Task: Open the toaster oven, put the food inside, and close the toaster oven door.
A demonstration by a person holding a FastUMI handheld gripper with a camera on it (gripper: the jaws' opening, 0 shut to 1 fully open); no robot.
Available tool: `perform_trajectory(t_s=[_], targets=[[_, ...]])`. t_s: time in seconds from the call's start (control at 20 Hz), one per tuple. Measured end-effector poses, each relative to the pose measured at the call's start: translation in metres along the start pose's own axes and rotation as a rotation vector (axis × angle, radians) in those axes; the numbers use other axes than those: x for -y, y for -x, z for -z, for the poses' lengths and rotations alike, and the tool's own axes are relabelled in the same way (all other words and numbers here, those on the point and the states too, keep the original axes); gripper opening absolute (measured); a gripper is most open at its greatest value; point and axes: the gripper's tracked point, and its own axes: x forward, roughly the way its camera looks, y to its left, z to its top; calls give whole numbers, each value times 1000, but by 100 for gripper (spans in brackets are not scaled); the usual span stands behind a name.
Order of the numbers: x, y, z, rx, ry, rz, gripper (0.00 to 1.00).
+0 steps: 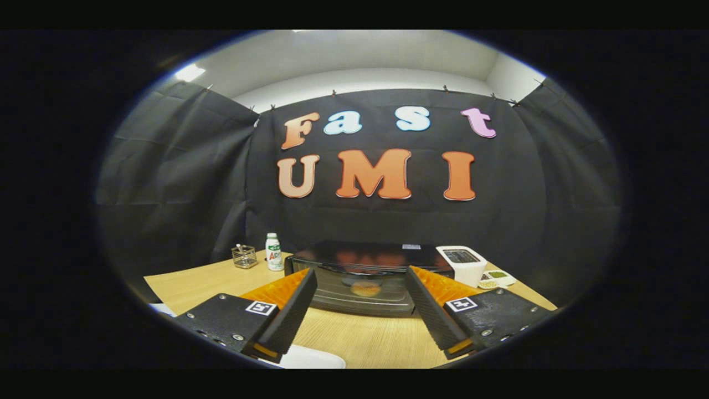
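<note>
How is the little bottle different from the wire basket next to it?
The bottle is tall, white and solid, with a green label; the wire basket is low, boxy and see-through metal mesh. The bottle stands nearer the toaster oven; the basket sits farther from it. Both stand upright on the wooden table, beyond the open gripper.

We see a glossy toaster oven with a glass door on a matt wood-grain table; beside it, a wire-mesh metal basket and smooth plastic bottle.

The small bottle near the worktop's far left edge carries green lettering too blurred to read.
</note>
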Motion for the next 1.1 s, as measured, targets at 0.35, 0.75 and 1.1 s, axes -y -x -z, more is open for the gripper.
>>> perform_trajectory(t_s=[0.35,0.75,1.1], targets=[[5,43,-27,35,-35,-11,95],[-4,98,-79,167,68,-5,95],[-6,120,-93,195,34,-15,96]])
